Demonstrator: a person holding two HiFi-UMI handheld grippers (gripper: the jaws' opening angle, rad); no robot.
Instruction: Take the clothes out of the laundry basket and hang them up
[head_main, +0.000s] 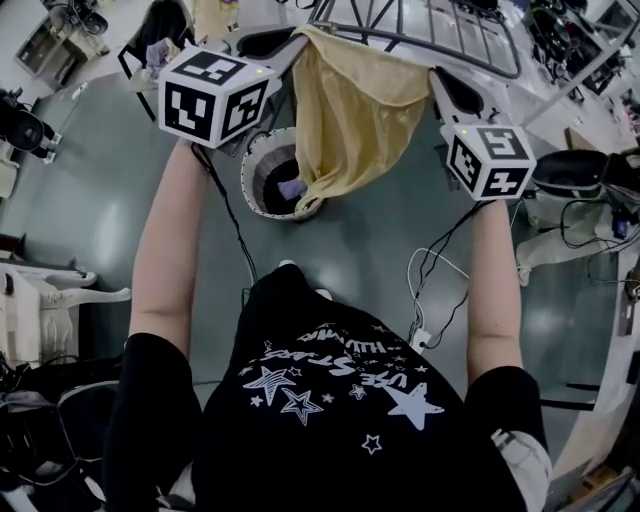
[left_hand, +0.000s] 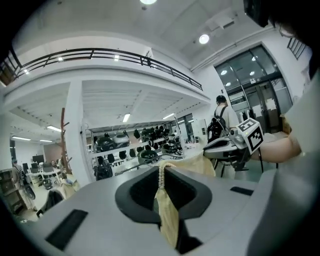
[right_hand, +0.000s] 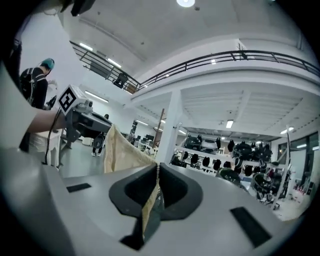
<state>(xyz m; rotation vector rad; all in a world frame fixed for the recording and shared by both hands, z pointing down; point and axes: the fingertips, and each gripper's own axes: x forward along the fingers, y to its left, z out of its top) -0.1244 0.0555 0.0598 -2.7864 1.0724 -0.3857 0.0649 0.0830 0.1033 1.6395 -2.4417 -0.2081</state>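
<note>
A yellow garment (head_main: 350, 110) hangs spread between my two grippers, above the white laundry basket (head_main: 252, 165). My left gripper (head_main: 288, 47) is shut on its upper left corner, and the cloth (left_hand: 168, 215) runs down between the closed jaws (left_hand: 161, 169) in the left gripper view. My right gripper (head_main: 436, 78) is shut on the upper right corner, where the fabric (right_hand: 122, 150) is pinched at the jaw tips (right_hand: 158, 169). Both grippers point roughly level. A purple item (head_main: 292, 188) lies inside the basket. The metal drying rack (head_main: 440, 35) stands just beyond the garment's top edge.
Cables (head_main: 435, 270) trail over the grey floor near the person's feet. White furniture (head_main: 40, 295) stands at the left, and a dark chair (head_main: 160, 30) at the back left. Another person (left_hand: 220, 117) stands far off in the hall, near shelves of helmets (right_hand: 235, 150).
</note>
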